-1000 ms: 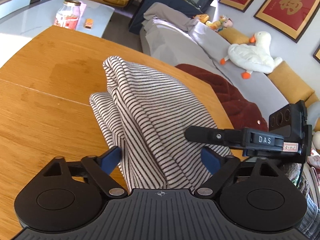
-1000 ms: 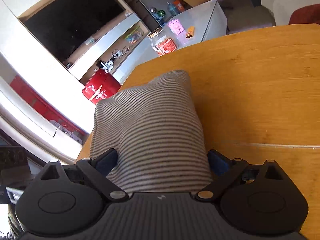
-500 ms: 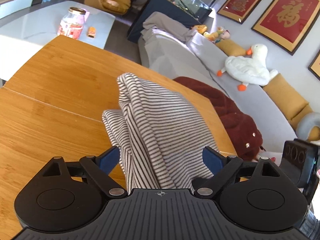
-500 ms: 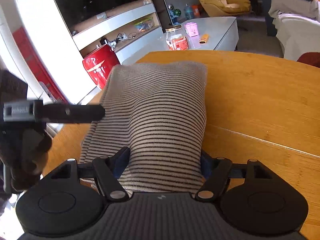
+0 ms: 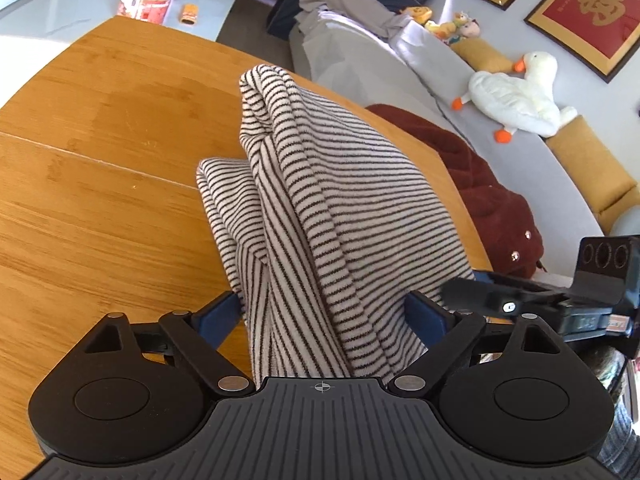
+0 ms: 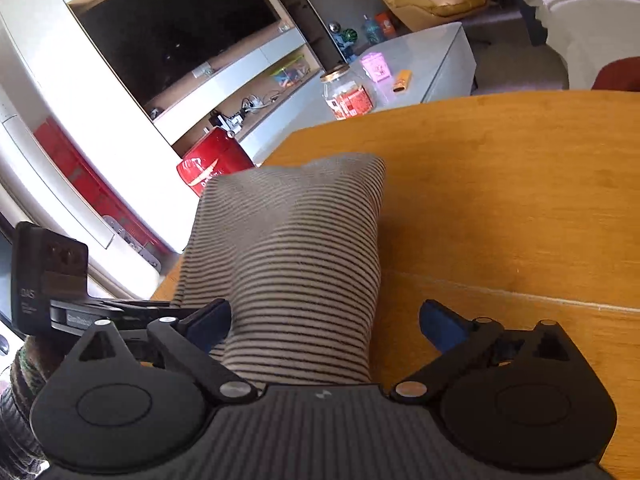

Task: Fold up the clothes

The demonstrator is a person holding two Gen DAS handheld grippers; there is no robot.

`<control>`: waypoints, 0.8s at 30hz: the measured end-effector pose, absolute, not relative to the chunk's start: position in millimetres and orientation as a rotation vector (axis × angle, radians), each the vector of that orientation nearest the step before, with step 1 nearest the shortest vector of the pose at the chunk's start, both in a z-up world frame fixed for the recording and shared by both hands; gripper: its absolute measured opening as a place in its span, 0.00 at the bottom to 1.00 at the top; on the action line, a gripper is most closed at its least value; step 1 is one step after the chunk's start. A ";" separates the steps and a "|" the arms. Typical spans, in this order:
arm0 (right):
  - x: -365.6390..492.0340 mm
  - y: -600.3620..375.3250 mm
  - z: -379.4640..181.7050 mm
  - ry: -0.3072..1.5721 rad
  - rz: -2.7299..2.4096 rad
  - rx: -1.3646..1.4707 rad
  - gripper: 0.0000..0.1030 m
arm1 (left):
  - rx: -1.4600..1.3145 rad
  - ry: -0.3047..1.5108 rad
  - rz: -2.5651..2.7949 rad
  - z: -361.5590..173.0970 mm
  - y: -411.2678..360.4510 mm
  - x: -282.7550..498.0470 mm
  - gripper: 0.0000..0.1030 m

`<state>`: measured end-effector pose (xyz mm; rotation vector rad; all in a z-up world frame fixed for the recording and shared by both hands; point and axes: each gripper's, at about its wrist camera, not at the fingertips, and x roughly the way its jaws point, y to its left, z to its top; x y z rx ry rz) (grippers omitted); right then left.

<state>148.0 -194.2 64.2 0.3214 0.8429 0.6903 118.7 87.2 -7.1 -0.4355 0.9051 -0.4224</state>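
Observation:
A black-and-white striped garment (image 5: 340, 184) lies folded in a thick bundle on the wooden table (image 5: 100, 200). My left gripper (image 5: 322, 314) is shut on its near end, and the cloth narrows between the blue pads. In the right wrist view the same garment (image 6: 296, 248) runs forward from my right gripper (image 6: 326, 320), which stands open. Its left pad touches the cloth and a gap of bare table shows beside the right fingertip (image 6: 440, 320). Each gripper shows at the edge of the other's view, close by.
The table edge runs just right of the garment, with a dark red cushion (image 5: 480, 184) and a grey sofa (image 5: 400, 80) beyond. A glass jar (image 6: 348, 96) stands on a low white table (image 6: 432, 56). A red box (image 6: 208, 164) sits below the table's far-left edge.
My right gripper closed on the garment half a second ago and has now opened again. The left gripper's fingers kept the same spread, and the right gripper came back beside it.

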 end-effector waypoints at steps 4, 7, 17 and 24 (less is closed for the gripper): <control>158.1 -184.8 57.8 0.863 0.740 0.372 0.70 | -0.424 0.877 -0.444 -10.2 89.8 121.6 0.80; 176.6 -165.4 60.2 0.843 0.731 0.318 0.70 | -0.421 0.847 -0.428 -10.4 102.4 137.3 0.76; 308.1 -63.4 61.3 0.812 0.781 0.257 0.70 | -0.425 0.742 -0.305 -10.1 192.7 241.1 0.74; 360.5 -15.2 59.8 0.797 0.835 0.206 0.70 | -0.359 0.702 -0.222 8.0 221.5 262.5 0.70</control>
